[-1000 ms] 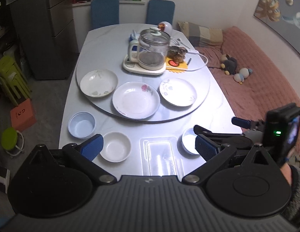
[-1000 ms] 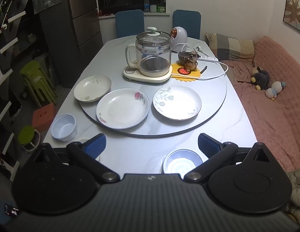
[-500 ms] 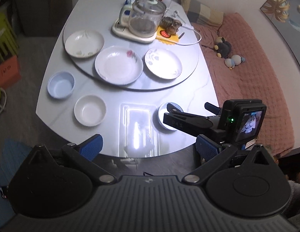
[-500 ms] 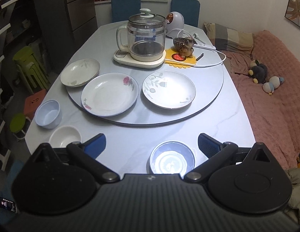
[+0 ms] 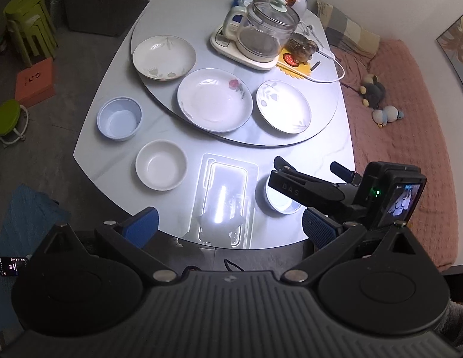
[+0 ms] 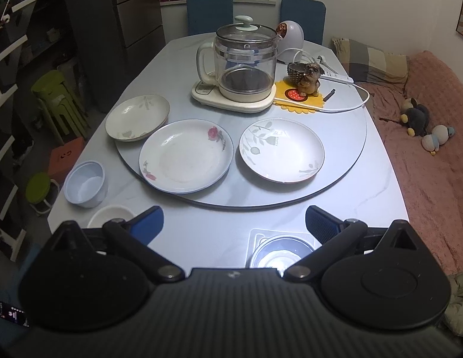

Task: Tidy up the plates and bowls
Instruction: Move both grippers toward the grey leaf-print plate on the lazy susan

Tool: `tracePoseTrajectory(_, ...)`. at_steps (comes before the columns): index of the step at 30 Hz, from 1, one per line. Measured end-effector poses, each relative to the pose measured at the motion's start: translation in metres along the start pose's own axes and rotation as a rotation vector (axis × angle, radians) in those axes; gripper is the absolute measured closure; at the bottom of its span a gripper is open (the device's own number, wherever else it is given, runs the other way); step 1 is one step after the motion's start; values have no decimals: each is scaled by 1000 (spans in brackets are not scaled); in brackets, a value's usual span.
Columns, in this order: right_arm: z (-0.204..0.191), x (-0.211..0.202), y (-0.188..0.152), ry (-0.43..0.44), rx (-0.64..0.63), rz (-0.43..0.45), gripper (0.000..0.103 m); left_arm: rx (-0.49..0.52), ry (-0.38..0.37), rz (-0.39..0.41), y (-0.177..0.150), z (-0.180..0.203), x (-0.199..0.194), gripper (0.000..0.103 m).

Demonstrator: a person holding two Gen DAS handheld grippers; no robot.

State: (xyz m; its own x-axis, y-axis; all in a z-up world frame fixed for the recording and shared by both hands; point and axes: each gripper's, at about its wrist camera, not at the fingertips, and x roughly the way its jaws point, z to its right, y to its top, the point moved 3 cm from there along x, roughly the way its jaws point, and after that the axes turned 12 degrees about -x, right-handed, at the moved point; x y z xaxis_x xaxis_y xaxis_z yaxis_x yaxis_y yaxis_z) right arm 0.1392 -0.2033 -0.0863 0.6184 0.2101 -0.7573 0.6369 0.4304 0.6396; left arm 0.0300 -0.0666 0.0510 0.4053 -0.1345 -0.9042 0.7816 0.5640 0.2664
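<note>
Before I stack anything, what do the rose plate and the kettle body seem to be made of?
Rose plate: likely glazed ceramic, glossy white with printed flower and soft highlights. Kettle body: clear glass or possibly clear plastic, since you see through it to the dark bottom.

Glass kettle (image 6: 245, 59) w/ dog figurine (image 6: 307, 76) beside; green stools (image 6: 59, 103) by table.
</note>
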Motion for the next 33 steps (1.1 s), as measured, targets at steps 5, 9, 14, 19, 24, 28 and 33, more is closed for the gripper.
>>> tracePoseTrajectory(5,2,8,5,10,1,3,0,-66,2,-23,7,-7,9,0)
tracePoseTrajectory(9,3,16,4,23,-2,-11,0,-50,19,9,10,-7,13,0)
tracePoseTrajectory(14,5,26,6,25,20,-20,0,-48,18,73,24,-14,16,0)
tracePoseTrajectory(19,2,36,16,26,46,-20,0,-11,38,122,45,-23,29,0)
tracePoseTrajectory(24,-5,49,30,32,65,-33,0,33,58,182,79,-37,50,0)
tracePoseTrajectory(28,-9,61,46,36,101,-28,0,47,64,223,110,-50,67,0)
tracePoseTrajectory(33,-17,76,65,55,129,-14,0,92,90,298,146,-66,84,0)
